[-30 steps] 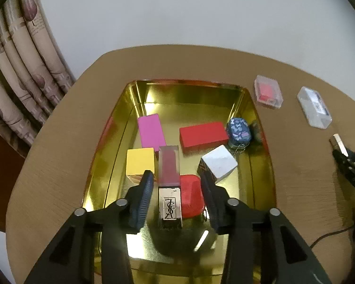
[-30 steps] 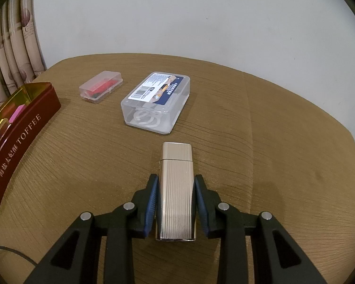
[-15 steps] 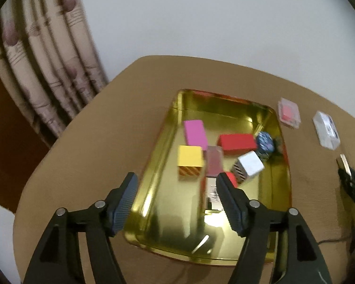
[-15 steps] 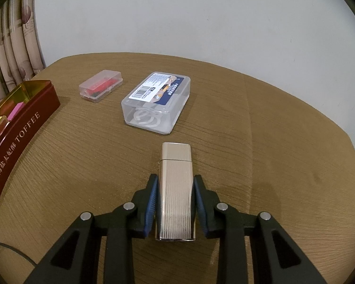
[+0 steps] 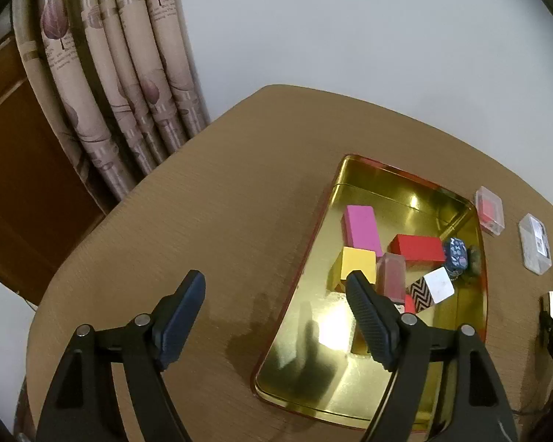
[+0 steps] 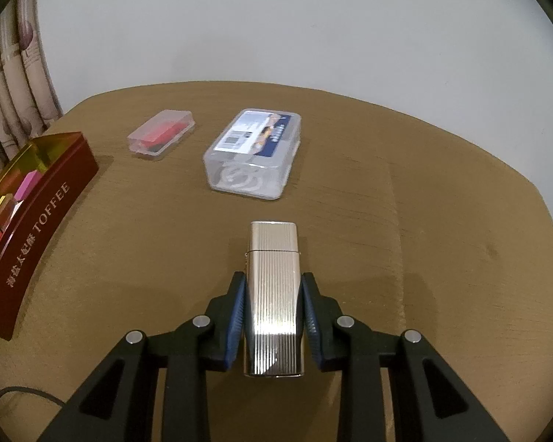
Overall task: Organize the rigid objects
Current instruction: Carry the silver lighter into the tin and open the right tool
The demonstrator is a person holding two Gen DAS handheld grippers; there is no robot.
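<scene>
Lighter pinched on the right, left fingers spread beside the tin

The right gripper (image 6: 273, 316) pinches a ribbed silver lighter (image 6: 273, 294) between its fingers (image 6: 235, 316), which press on both of its long sides. The lighter points away from the camera over the brown surface (image 6: 423, 221), its cap end past the fingertips. Beyond it lies a clear box (image 6: 252, 158) with a printed label, and left of that a smaller clear case (image 6: 161, 135) with red contents. At the left edge stands the red wall of the tin (image 6: 37, 217), lettered TOFFEE.

The left gripper (image 5: 276, 316) has just been opening; its fingers (image 5: 180, 316) stand wide apart with nothing between them, over the surface (image 5: 239, 191) and the tin's near left rim. The gold-lined tin (image 5: 387, 386) holds a pink block (image 5: 361, 230), a yellow block (image 5: 357, 265), a red block (image 5: 418, 248), a white cube (image 5: 438, 285) with a zigzag side, a clear pinkish lipstick (image 5: 392, 278) and a small dark patterned thing (image 5: 457, 258), all gathered toward its far right part
</scene>
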